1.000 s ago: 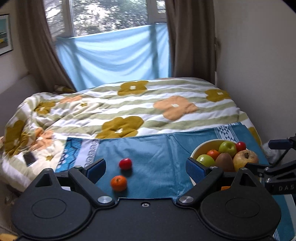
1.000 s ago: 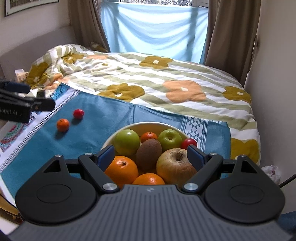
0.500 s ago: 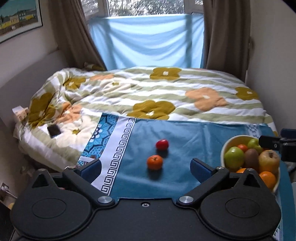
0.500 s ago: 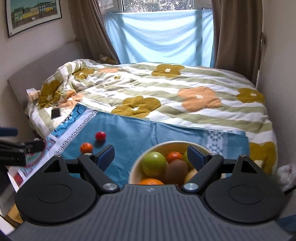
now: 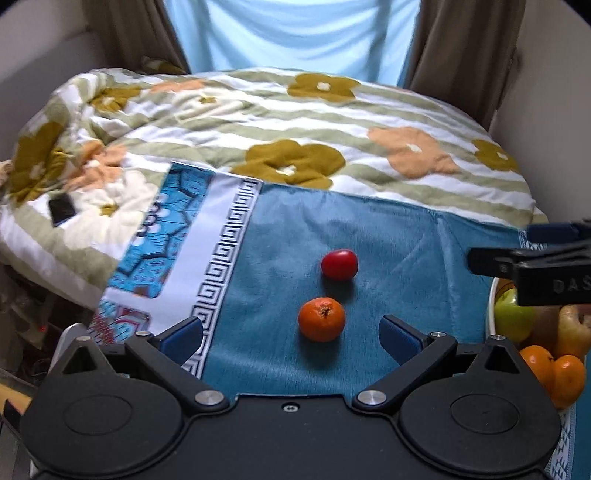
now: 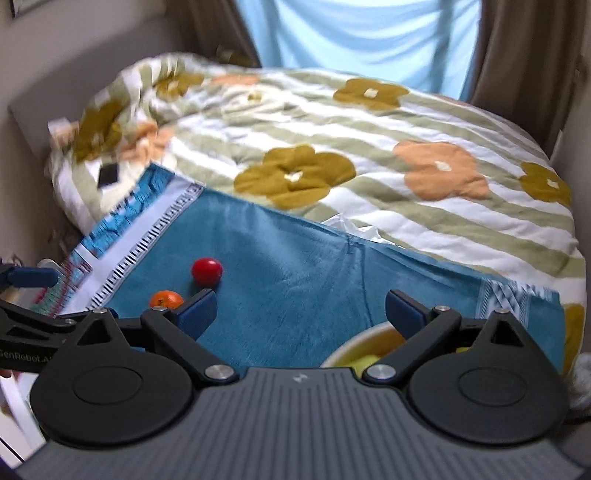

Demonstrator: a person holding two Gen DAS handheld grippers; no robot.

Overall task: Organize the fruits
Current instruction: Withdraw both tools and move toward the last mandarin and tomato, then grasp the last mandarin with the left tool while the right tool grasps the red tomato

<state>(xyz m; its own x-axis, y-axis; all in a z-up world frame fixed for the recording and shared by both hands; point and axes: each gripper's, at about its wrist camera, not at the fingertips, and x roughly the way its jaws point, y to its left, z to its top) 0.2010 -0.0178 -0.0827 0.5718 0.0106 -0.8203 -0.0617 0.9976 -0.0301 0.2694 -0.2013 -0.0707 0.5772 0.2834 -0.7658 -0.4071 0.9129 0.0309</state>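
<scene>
While my left tool (image 5: 291, 334) closes slightly (right tool (image 6: 301, 308) agape, empty), tangerine (image 5: 321, 319) between its pads, untouched.

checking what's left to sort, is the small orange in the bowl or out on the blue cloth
Out. The small orange lies on the blue cloth beside the red fruit, apart from the bowl at the right edge.

Daylight, soft and diffuse, entering through the pale blue curtain (image 5: 295, 33) at the far end; quilt (image 5: 295, 110) evenly lit, room moderately bright, no glare. Short soft shadows lie on the near side of the orange (image 5: 321, 324) and red fruit (image 5: 339, 264). Strong fisheye curvature with dark corners; right wrist view smeared by motion blur, worst at left, left wrist view sharper.
</scene>
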